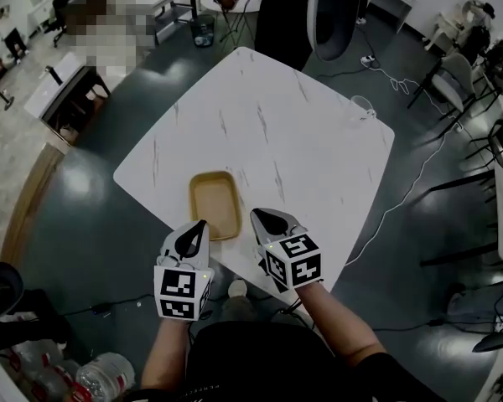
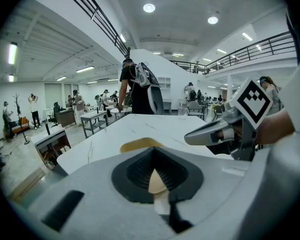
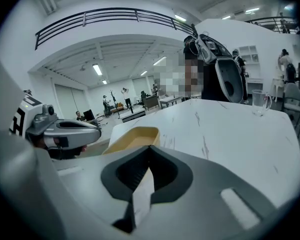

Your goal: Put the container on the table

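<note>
Head view: the tan container (image 1: 215, 203) lies by the counter's (image 1: 302, 132) near edge; the left claw (image 1: 203, 224) and right claw (image 1: 256, 215) are both closed and empty.

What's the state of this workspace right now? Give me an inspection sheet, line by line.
Surface: white marbled table, two things on it.
Job's things: tan container lies flat on the table by its near edge, nothing in it.
Clutter: one glass by the table's right corner.
Grippers: left claw and right claw are both shut and empty, at the container's near end; neither holds it.
Cables: white cable trails over the floor right of the table.
Surroundings: person stands at the far end; chairs to the right; bottles at lower left.
</note>
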{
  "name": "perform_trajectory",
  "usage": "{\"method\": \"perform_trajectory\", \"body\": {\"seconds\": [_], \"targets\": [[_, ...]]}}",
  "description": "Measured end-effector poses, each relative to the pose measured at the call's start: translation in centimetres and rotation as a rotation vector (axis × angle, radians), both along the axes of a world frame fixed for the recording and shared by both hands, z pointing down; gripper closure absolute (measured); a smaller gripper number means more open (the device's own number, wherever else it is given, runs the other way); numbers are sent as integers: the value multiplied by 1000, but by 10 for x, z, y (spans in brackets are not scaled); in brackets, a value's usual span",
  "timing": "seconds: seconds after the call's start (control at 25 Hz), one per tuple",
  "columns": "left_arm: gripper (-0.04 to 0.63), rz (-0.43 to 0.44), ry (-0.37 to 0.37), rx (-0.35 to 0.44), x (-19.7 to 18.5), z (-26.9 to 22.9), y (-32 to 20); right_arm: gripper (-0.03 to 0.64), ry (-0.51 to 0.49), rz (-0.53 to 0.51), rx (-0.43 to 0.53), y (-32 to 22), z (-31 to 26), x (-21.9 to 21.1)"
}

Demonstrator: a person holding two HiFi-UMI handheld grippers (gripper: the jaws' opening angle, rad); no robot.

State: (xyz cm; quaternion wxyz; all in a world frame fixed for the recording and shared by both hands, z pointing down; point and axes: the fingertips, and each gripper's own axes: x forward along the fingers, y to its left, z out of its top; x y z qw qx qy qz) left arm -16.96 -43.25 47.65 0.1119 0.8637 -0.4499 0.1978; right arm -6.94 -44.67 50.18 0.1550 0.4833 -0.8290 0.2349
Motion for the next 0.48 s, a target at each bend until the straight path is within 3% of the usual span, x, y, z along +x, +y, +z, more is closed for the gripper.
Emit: {"method": "perform_trajectory", "body": {"seconds": [0.48], "targets": [[601,49,-20,2,43,-4,51,620,-5,15,20,62,-11,37]]}}
